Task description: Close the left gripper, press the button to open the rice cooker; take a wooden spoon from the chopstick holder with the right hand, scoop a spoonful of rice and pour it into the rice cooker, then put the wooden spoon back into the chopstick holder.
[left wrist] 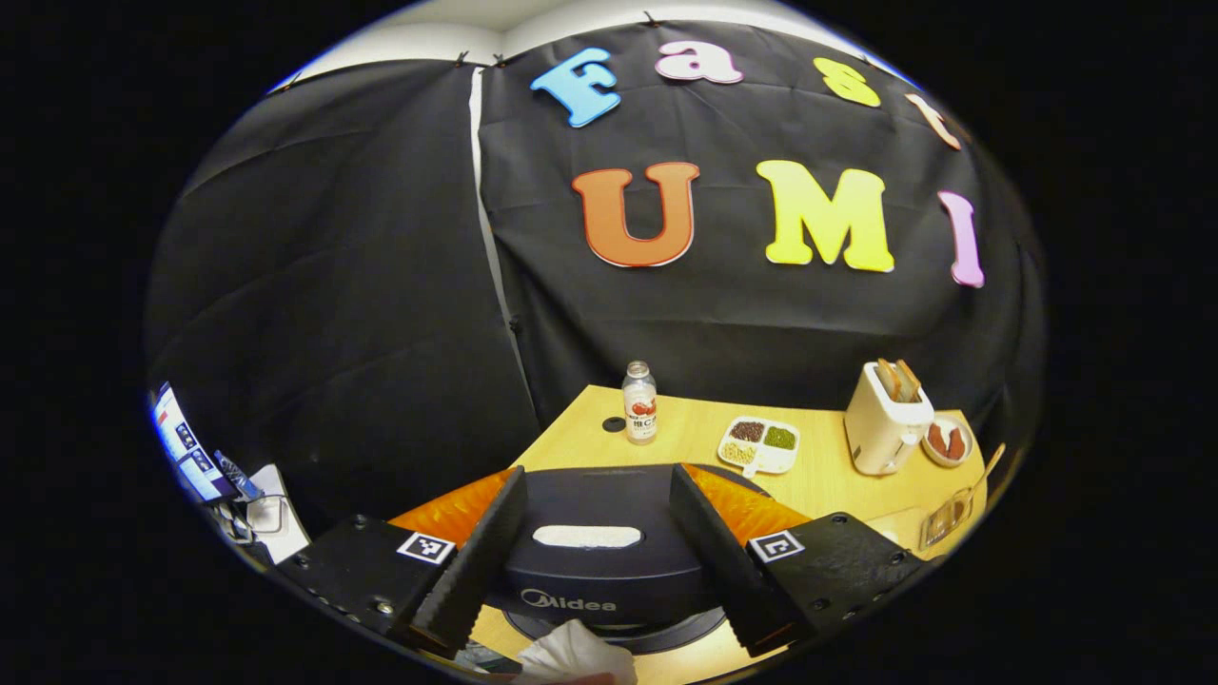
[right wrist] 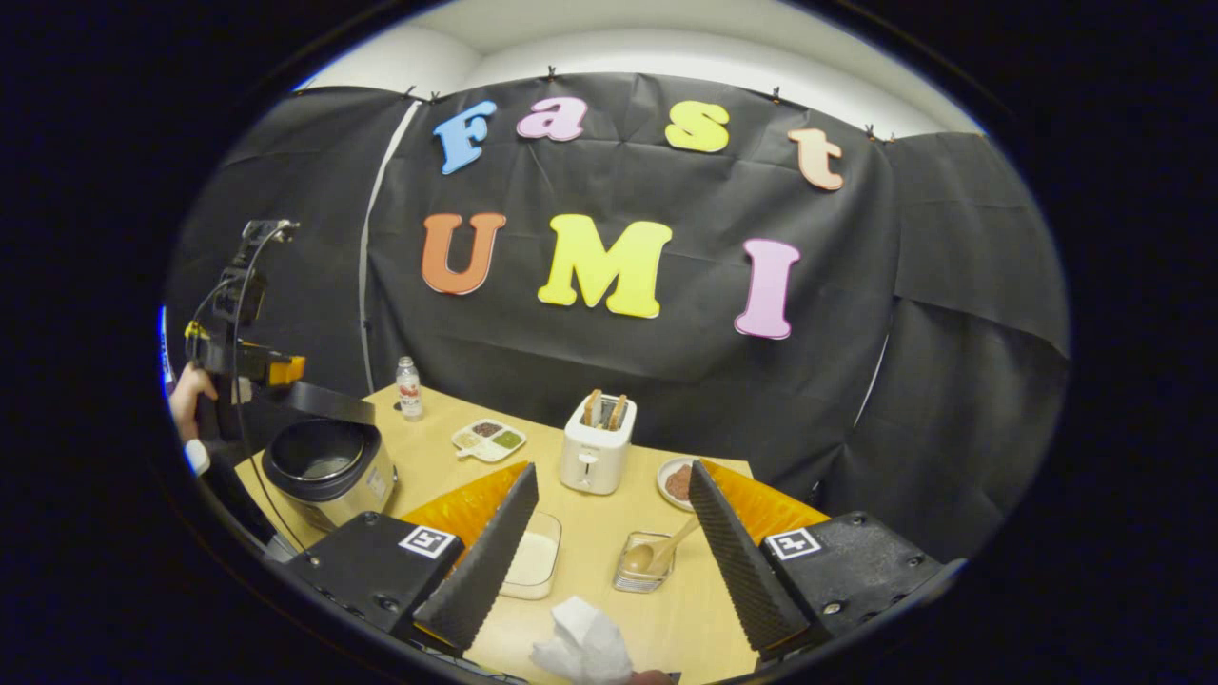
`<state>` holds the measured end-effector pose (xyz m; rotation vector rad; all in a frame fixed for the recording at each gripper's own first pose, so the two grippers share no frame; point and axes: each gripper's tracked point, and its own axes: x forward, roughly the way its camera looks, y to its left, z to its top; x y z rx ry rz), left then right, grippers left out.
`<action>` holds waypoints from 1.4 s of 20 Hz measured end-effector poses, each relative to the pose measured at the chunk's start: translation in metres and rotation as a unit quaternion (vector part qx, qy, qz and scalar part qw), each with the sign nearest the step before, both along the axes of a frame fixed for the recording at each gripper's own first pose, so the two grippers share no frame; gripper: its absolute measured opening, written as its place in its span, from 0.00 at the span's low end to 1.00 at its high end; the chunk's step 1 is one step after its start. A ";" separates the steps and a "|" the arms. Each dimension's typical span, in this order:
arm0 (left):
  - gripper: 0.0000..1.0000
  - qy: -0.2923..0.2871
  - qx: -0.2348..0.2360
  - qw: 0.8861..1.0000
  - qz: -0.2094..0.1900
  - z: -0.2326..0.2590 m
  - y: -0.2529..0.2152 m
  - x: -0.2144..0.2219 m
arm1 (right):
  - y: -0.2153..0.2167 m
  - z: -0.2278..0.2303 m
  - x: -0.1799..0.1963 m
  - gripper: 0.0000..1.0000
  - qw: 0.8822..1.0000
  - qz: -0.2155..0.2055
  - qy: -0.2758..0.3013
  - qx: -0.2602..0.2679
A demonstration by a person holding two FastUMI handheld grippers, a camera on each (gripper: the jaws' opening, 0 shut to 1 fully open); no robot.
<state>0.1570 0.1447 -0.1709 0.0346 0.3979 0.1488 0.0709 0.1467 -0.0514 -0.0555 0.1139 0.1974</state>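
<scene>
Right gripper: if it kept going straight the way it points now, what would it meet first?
Probably the wooden spoon in its clear chopstick holder, lying between the open right gripper fingers; the toaster stands beyond. Depth is uncertain, and a steeper downward path would meet the table first.

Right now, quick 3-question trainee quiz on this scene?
1. True or false: the cooker lid is up.
2. The spoon sits in: A the holder; B the toaster; C the cooker.
3. Fill in: the left gripper and the right gripper both have their fingers ____.

Key: 1 true; 2 A; 3 open.
</scene>
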 end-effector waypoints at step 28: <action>0.98 -0.062 -0.008 0.998 -0.010 -0.101 -0.017 -0.063 | 0.007 -0.038 -0.007 1.00 0.999 0.004 0.034 -0.038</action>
